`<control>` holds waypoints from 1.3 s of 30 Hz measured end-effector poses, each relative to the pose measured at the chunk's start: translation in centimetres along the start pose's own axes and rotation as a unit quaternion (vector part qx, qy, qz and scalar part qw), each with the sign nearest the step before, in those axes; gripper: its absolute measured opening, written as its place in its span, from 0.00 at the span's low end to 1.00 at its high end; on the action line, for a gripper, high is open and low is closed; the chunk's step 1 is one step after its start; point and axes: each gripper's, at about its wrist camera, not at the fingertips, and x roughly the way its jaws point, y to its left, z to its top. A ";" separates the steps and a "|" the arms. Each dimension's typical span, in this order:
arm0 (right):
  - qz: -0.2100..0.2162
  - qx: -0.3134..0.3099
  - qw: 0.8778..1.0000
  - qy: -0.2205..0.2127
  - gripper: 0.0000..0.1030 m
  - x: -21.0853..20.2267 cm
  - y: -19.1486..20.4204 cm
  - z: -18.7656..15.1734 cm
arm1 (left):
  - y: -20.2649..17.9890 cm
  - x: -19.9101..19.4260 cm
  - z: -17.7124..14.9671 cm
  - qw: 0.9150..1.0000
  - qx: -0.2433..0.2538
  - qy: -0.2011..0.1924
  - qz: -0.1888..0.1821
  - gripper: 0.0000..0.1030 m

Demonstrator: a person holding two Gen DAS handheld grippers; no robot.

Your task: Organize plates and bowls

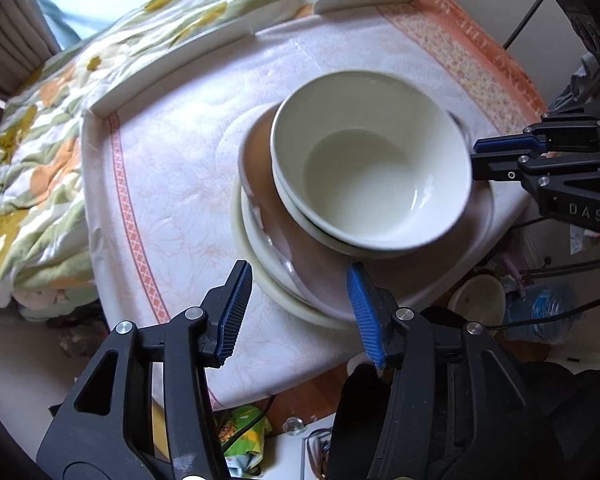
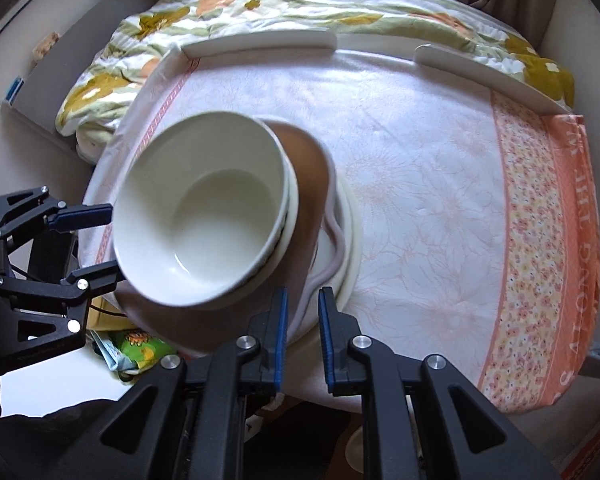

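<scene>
A white bowl (image 1: 376, 168) (image 2: 204, 216) sits nested in a second bowl on top of a stack. Under them lies a pinkish-brown plate with a wavy rim (image 1: 260, 152) (image 2: 308, 168), then cream plates (image 1: 256, 256) (image 2: 352, 240). My left gripper (image 1: 298, 276) (image 2: 110, 240) is open above the stack's near edge, with nothing pressed between its pads. My right gripper (image 2: 303, 300) (image 1: 475, 157) is shut, its tips close beside the bowl's rim. The pink rim shows below its narrow gap, and nothing looks clamped.
The stack rests on a round table under a white and peach floral cloth (image 1: 172, 160) (image 2: 420, 184), with white raised edge strips (image 1: 172, 68) at the far side. A flowered quilt (image 1: 40, 152) (image 2: 260, 4) lies beyond. Clutter and cables lie on the floor below the near edge.
</scene>
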 end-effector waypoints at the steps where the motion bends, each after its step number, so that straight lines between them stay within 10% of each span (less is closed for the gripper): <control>1: 0.001 0.008 1.000 -0.009 0.13 -0.8 -0.2 -0.2 | 0.1 -0.9 -0.3 1.000 -0.006 -0.008 -0.003 0.45; 7: 0.006 0.036 0.994 -0.100 0.13 -7.6 -0.4 -2.0 | -0.1 -7.9 -1.5 0.994 -0.048 -0.096 0.005 0.45; 13: -0.033 0.031 0.975 -0.218 0.14 -16.1 0.5 -2.4 | -1.7 -17.6 -1.6 0.964 -0.096 -0.248 0.028 0.55; 16: -0.056 0.027 0.959 -0.276 0.44 -19.9 1.0 -2.8 | -2.5 -21.4 -2.1 0.940 -0.116 -0.317 0.054 0.93; 17: -0.057 0.025 0.954 -0.295 0.72 -21.1 1.1 -2.9 | -2.8 -22.4 -2.4 0.931 -0.121 -0.340 0.060 0.97; 19: -0.063 0.026 0.945 -0.320 1.00 -22.5 1.3 -3.4 | -3.4 -23.9 -3.0 0.914 -0.133 -0.377 0.071 1.00; 21: -0.071 0.025 0.938 -0.339 1.00 -23.3 1.4 -3.7 | -3.8 -24.5 -3.4 0.904 -0.147 -0.391 0.089 1.00; 39: -0.104 0.043 0.924 -0.366 1.00 -22.6 0.7 -6.6 | -6.2 -22.2 -3.6 0.901 -0.169 -0.377 0.130 1.00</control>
